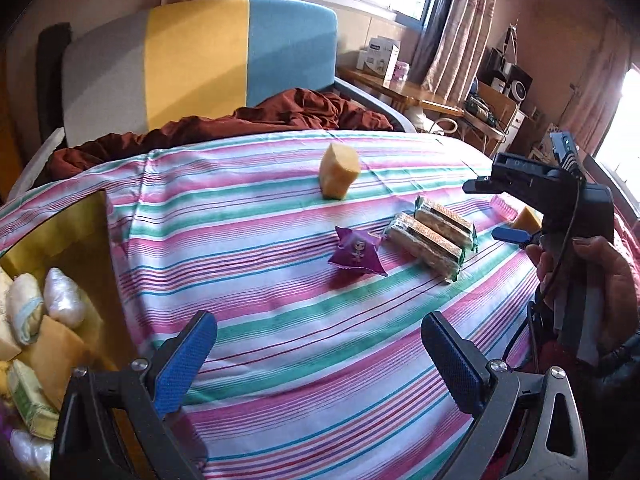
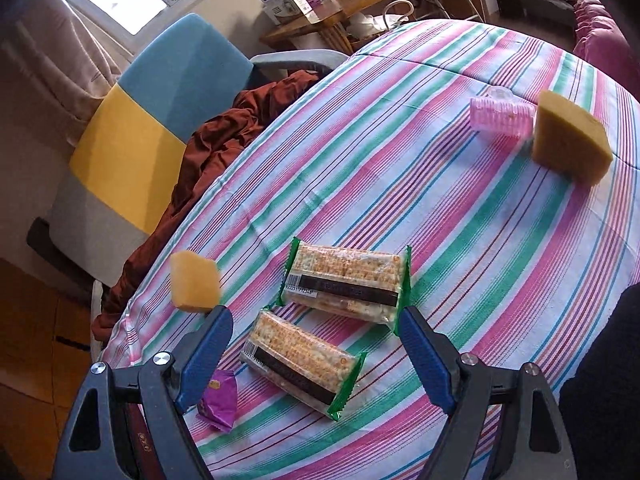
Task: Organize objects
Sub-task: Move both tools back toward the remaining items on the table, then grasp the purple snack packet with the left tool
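Two cracker packs (image 2: 344, 284) lie on the striped counter (image 2: 480, 220); the right gripper (image 2: 316, 356) hangs wide open and empty above the nearer pack (image 2: 302, 362). Straddle its narrow sides before closing. The left gripper (image 1: 320, 348) is open, empty.

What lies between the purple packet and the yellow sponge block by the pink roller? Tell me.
In the left wrist view, two cracker packs lie side by side between the purple packet and the yellow sponge block. The pink roller shows clearly only in the right wrist view.
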Tool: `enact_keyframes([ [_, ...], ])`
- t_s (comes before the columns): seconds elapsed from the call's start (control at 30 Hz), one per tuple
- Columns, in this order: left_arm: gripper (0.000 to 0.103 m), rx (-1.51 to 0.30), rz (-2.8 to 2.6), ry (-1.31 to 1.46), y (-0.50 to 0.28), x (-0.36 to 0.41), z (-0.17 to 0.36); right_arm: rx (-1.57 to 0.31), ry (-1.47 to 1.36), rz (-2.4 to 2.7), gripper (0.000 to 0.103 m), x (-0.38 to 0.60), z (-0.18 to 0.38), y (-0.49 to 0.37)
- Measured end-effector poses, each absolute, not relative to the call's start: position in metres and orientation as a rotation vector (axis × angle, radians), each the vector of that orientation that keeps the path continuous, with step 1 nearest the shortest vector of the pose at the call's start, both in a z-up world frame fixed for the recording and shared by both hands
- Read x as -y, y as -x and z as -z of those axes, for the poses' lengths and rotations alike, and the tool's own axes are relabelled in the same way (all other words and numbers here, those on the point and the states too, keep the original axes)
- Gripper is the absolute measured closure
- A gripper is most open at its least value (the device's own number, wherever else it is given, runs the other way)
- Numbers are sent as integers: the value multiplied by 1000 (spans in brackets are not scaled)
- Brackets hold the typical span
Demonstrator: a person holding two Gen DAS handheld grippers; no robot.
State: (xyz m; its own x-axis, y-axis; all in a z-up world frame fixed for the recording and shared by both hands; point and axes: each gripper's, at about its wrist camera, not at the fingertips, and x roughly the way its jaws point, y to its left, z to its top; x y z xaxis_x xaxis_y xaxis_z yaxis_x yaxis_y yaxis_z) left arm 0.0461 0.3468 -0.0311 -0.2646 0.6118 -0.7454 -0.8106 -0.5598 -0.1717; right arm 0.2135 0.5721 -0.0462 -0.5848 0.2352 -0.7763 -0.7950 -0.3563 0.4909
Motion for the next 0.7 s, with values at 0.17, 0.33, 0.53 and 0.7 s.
enact_keyframes([
  [0.17,7,-332,-1890,1048,-40,-388,47,-1212,858,-2020,17,-571,52,-205],
  [0.33,9,-373,-1875,1065,-28,-424,56,-1182,916,-2056,17,-566,53,-194],
  [0.53,11,-498,-1828,1049,-19,-471,70,-1153,960,-2069,17,-564,55,-186],
  [0.7,52,-574,-1782,1090,-8,-498,95,-1138,990,-2067,17,-563,58,-183],
])
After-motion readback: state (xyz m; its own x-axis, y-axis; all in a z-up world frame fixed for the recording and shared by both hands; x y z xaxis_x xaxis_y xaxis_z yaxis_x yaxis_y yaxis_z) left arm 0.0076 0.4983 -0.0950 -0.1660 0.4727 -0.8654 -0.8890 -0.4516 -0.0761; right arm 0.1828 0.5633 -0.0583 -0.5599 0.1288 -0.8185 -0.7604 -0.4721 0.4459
